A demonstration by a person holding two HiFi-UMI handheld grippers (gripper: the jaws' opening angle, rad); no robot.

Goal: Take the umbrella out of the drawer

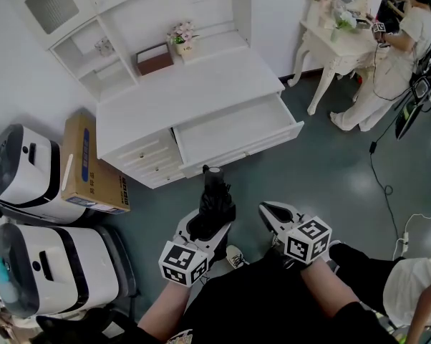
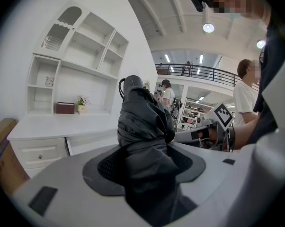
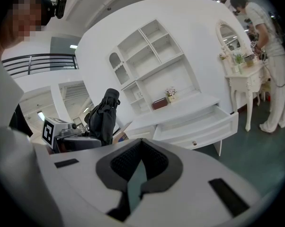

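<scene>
A folded black umbrella (image 1: 214, 203) stands upright in my left gripper (image 1: 210, 222), which is shut on it below the handle. It is held low over the floor, in front of the white desk's open drawer (image 1: 237, 131). In the left gripper view the umbrella (image 2: 142, 126) fills the space between the jaws of the left gripper (image 2: 145, 169). My right gripper (image 1: 273, 215) hangs just right of the umbrella, shut with nothing in it. The right gripper view shows its pads (image 3: 152, 162) together, the umbrella (image 3: 103, 117) at left and the pulled-out drawer (image 3: 199, 124) ahead.
A cardboard box (image 1: 90, 165) leans on the desk's left side, with two white machines (image 1: 29, 174) beside it. On the desk stand a brown box (image 1: 155, 59) and a flower pot (image 1: 183, 38). A person in white (image 1: 394, 56) stands at a vanity table (image 1: 337, 45). Cable (image 1: 387, 192) lies on the floor.
</scene>
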